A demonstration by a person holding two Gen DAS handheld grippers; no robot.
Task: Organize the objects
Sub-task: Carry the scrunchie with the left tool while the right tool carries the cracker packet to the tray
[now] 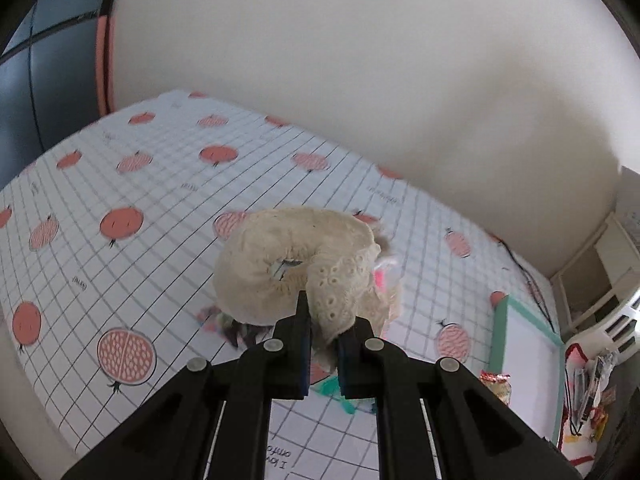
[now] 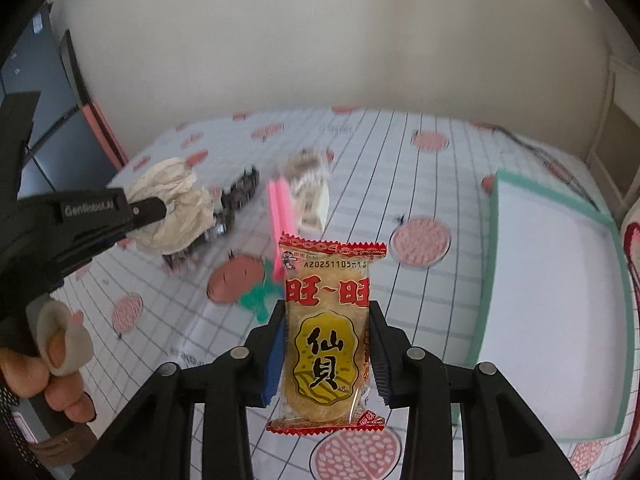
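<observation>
Aloft, left hand-held gripper (image 1: 322, 320) pinching cream scrunchie (image 1: 296, 268), right hand-held gripper (image 2: 329, 344) clamping cracker packet (image 2: 329, 336).

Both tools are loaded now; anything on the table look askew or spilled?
Nothing spilled. The left tool holds a cream lace scrunchie, the right tool a rice cracker packet. The teal-rimmed tray sits skewed to the tablecloth's grid.

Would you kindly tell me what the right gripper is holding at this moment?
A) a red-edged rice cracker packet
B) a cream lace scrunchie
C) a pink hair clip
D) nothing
A: in the right wrist view, the right gripper has its jaws closed on the sides of the rice cracker packet, while the cream scrunchie is in the left gripper.
</observation>
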